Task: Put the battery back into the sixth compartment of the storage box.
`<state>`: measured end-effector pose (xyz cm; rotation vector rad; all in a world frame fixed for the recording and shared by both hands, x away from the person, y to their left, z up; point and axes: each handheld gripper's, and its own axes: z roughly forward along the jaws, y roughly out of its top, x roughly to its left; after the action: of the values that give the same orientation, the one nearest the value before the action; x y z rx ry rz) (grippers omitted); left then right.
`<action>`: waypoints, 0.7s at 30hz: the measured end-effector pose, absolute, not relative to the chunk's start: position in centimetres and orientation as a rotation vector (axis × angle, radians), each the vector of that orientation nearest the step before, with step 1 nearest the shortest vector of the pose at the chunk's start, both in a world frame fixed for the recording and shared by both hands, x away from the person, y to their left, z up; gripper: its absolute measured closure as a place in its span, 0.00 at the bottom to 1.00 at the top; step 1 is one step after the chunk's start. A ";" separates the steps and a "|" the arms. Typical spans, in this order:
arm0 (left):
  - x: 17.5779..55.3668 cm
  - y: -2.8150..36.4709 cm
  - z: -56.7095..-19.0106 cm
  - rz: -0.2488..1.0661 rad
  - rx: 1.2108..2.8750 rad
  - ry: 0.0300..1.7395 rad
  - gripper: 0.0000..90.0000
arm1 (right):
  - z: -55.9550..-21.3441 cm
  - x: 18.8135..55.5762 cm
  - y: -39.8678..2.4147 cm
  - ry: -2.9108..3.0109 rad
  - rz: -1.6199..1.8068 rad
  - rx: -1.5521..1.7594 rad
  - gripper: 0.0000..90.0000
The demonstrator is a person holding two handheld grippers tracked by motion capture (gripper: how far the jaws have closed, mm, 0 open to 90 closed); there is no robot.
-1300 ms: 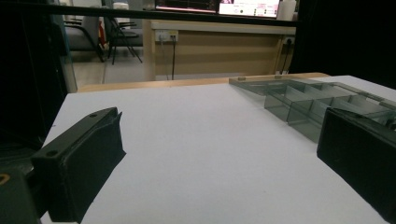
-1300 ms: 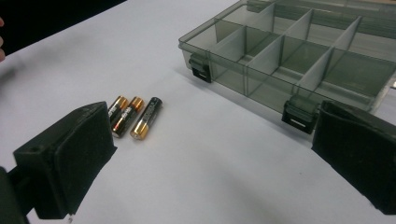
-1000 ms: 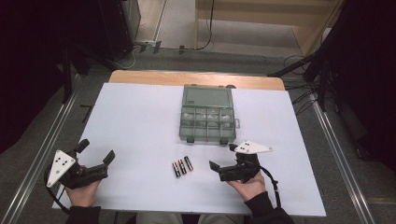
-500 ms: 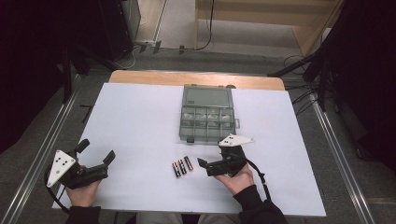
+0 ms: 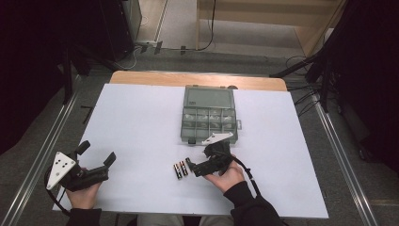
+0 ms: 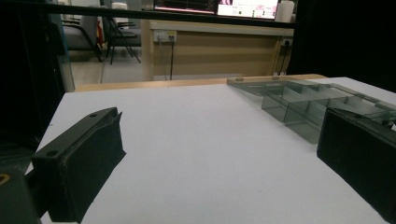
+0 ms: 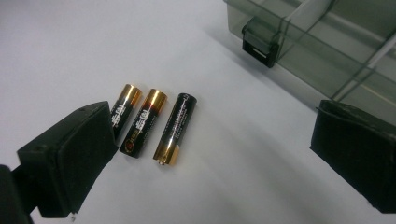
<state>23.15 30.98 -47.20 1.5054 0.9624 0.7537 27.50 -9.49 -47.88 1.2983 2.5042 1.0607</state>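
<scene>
High view puts the right gripper (image 5: pixel 196 165) just beside three black-and-gold cylindrical batteries (image 5: pixel 179 170) lying side by side on the white-covered desk (image 5: pixel 131 122), a little in front of the open smoky-grey plastic compartment box (image 5: pixel 208 115). Its fingers are spread wide and empty, one black pad (image 7: pixel 70 154) nearly touching the outermost cell, the other (image 7: pixel 359 156) standing well over by the box. The left gripper (image 5: pixel 96 162) rests near the desk's front left corner, released too, with nothing between its pads. My worry is the grasp itself: the three cells lie touching, so closing on one may drag or roll its neighbours, and a round cell could squirt out if pinched off-centre; the far finger might also knock the box's latch (image 7: pixel 259 42). Right gripper view gives what the overhead cannot: the batteries' printed labels, their ends, and the middle and right cell lying at a slight angle to one another. Left gripper view shows the box's empty clear compartments (image 6: pixel 299 109) from low down.
</scene>
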 end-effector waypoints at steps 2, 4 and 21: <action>23.1 31.0 -47.2 0.753 1.504 0.964 0.00 | -48.0 27.8 -9.1 2.529 1.038 1.316 0.00; 23.1 31.0 -47.2 0.753 1.504 0.964 0.00 | -48.0 27.9 -8.9 2.538 1.018 1.326 0.01; 23.2 30.9 -47.3 0.741 1.505 0.965 0.00 | -47.8 28.9 -5.9 2.640 0.706 1.416 0.25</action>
<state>23.19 30.95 -47.25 1.5051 0.9650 0.7405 28.89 -5.92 -47.78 1.4163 2.6403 0.7055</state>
